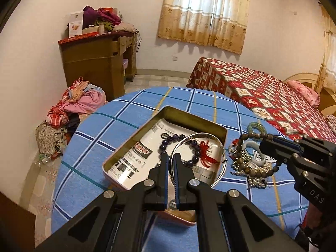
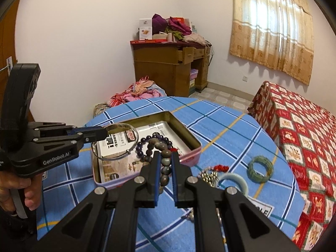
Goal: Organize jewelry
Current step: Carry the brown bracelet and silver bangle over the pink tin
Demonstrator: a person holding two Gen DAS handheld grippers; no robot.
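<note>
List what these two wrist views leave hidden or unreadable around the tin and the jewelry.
- Tin near wall: left wrist view, behind the left gripper.
- Brown bead bracelet lower loop: right wrist view, behind the right gripper.
- Jewelry pile: tangled, pieces indistinct.
- Paper lining: print too small to read.

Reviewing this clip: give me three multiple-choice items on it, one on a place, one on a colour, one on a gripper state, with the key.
1. Where is the purple bead bracelet?
A. on the bed
B. inside the tin
C. on the floor

2. What colour is the bangle lying alone on the tablecloth?
A. green
B. black
C. yellow

3. What does the left gripper hold?
A. nothing
B. a ring
C. the silver bangle

Answers: 1 B, it lies on the paper lining the tin. 2 A, clear in the right wrist view. 3 C, its fingers pinch the rim over the tin.
</note>
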